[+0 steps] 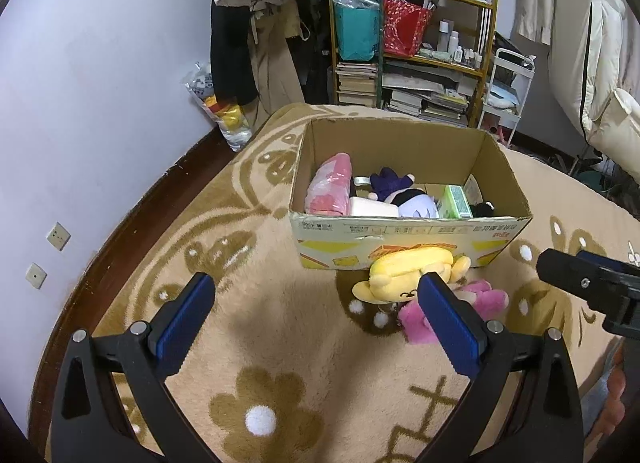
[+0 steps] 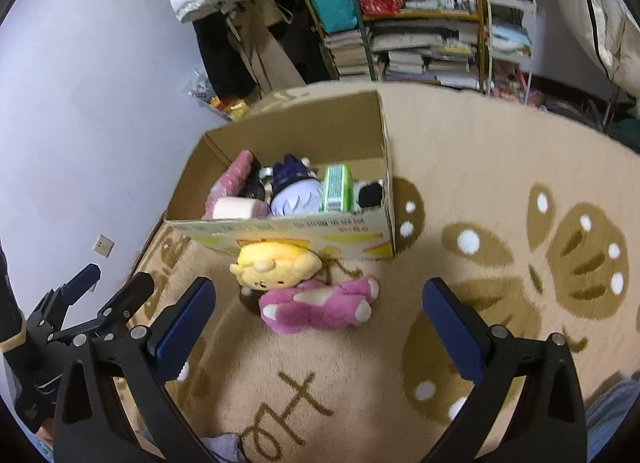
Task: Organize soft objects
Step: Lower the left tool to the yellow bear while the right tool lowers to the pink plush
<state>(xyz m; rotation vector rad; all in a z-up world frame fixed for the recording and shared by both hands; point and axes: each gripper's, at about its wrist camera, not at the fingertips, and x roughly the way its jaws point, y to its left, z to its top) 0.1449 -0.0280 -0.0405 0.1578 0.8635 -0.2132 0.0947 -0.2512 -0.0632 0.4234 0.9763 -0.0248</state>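
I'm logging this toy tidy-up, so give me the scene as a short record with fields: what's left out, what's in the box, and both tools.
left out: yellow-headed pink plush doll, lying on the rug against the box front
container: open cardboard box
already inside: pink bundle, purple plush, green pack
left tool: open, empty
right tool: open, empty, doll ahead of it

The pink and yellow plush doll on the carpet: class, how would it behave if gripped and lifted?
The plush doll looks soft, so it would probably squash between jaws. Its limbs likely flop. Its big yellow head may sag if it is lifted by the pink body.
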